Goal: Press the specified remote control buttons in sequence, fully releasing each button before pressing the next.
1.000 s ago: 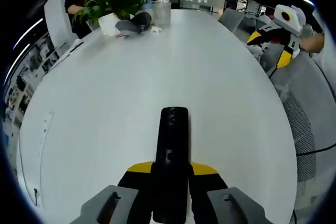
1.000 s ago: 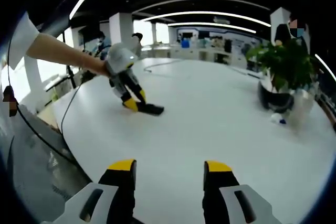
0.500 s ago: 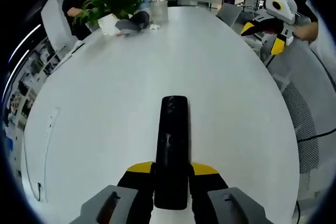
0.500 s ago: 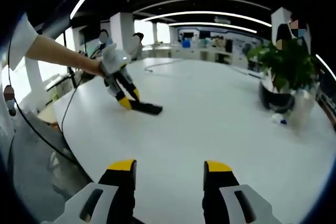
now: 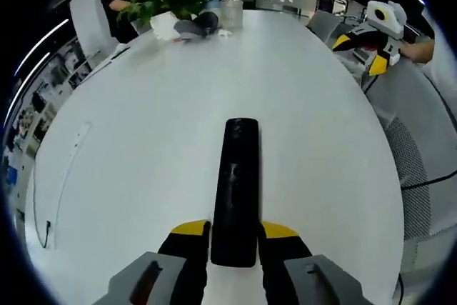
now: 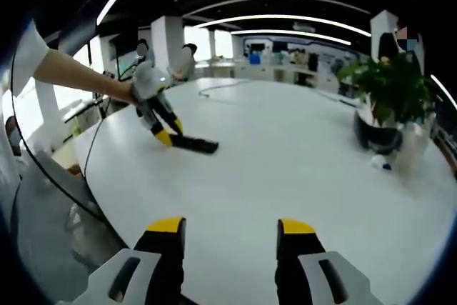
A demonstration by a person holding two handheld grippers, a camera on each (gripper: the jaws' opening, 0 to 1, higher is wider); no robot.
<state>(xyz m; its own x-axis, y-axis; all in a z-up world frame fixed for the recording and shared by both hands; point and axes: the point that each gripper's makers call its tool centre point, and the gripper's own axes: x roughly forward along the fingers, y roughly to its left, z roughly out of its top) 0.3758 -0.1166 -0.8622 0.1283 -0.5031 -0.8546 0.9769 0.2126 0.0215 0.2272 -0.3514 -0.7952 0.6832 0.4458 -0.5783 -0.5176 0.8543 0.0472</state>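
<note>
A: Left gripper (image 5: 234, 237): jaws narrow, yellow tips either side of the near end of the remote control (image 5: 235, 191). They look clamped on it, though the contact faces aren't visible, so call it probable. The remote lies flat on the white table (image 5: 143, 133), long axis pointing away from the claw.

B: And the right one?

A: Right gripper (image 6: 230, 237): jaws wide apart, nothing between them, over the table edge, well apart from the remote (image 6: 194, 145). From its view the left gripper (image 6: 158, 123) pitches down steeply onto the remote's end, forearm (image 6: 78, 75) stretched out nearly level across the table.

B: Risks?

A: Three. The grip is only on the tail end, so any press near the far buttons can lever the remote up or pivot it out of the jaws. The right claw has a long way to travel; a fast approach means a sloppy landing, wrong button or two at once. And with open jaws it could straddle a key instead of pressing it; shutting them first gives one blunt tip.

B: Clutter?

A: Potted plant (image 6: 389, 101) and small items sit at the far end, out of the way.
</note>
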